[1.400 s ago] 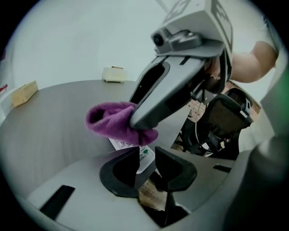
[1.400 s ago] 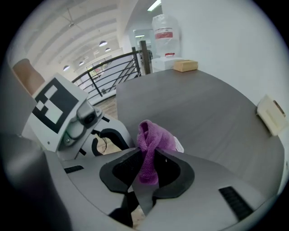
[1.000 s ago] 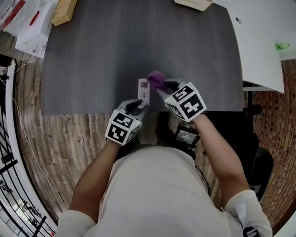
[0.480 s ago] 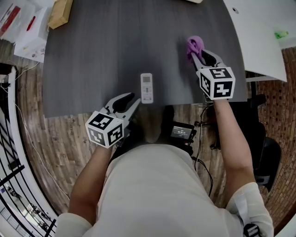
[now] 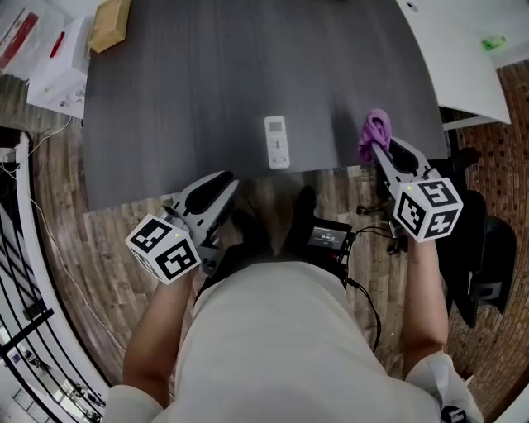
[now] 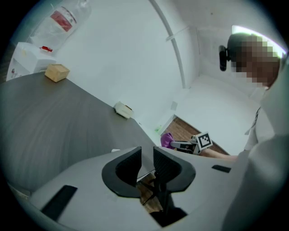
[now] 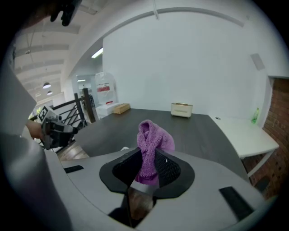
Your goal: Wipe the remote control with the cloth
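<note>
The white remote control [image 5: 278,141] lies on the dark grey table [image 5: 190,99] near its front edge, with neither gripper touching it. My right gripper [image 5: 382,153] hangs off the table's right front corner, shut on the purple cloth [image 5: 376,129], which stands bunched above the pads [image 7: 168,168]. My left gripper [image 5: 219,187] is held in front of the table edge, left of the remote. Its jaws have just been closing; a narrow gap stays between them and nothing is in it [image 6: 147,155].
A cardboard box [image 5: 111,21] and white packages [image 5: 51,62] sit at the table's far left. A white table [image 5: 463,58] adjoins on the right. A small beige box [image 7: 181,109] stands at the far edge. A black device [image 5: 330,237] hangs at my waist.
Both grippers have pulled away from the remote and apart: the right carried the cloth off to the table's right corner, the left drew back to the left past the front edge.
</note>
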Motion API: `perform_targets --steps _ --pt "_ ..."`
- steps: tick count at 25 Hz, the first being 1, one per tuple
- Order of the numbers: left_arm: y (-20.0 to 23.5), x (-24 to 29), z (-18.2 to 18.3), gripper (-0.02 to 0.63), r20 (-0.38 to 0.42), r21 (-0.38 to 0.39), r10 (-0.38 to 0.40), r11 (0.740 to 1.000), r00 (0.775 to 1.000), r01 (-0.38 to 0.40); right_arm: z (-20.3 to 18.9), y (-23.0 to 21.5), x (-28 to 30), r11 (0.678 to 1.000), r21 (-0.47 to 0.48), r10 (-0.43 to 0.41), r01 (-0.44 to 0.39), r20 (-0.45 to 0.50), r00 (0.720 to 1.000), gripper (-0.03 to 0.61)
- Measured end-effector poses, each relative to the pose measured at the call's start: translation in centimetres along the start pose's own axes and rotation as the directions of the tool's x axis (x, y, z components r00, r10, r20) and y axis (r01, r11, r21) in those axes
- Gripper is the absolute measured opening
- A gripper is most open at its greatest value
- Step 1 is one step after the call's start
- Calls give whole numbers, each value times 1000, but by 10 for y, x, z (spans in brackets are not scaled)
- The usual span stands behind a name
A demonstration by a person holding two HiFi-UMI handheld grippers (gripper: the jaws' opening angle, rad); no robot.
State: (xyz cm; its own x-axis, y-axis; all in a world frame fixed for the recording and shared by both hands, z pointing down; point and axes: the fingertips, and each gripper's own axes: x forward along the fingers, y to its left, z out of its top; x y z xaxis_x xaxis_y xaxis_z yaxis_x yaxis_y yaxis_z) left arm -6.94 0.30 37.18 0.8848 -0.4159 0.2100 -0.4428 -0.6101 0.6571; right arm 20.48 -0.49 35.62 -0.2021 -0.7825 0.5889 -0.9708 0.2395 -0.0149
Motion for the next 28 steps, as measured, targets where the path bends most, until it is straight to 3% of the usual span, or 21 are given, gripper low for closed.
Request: perform_targets --steps 5,8,18,24,28 --pt "-22 -38 -2 71 61 -36 -18 999 998 21 -31 35 -67 977 208 40 -54 71 997 94" --pt "-41 -55 -3 71 116 -41 -4 999 993 9 -37 46 -91 957 270 74 -106 123 990 94" --pt "-132 -71 -52 71 226 -77 -9 997 974 27 -26 58 -173 955 209 150 -212 280 948 94" --pt "-195 -84 -103 71 256 -100 -12 994 967 39 -67 72 -227 948 176 205 -266 303 931 94" --pt "-219 -89 -114 71 279 -107 -15 993 960 46 -83 70 -249 945 174 215 -276 301 929 94"
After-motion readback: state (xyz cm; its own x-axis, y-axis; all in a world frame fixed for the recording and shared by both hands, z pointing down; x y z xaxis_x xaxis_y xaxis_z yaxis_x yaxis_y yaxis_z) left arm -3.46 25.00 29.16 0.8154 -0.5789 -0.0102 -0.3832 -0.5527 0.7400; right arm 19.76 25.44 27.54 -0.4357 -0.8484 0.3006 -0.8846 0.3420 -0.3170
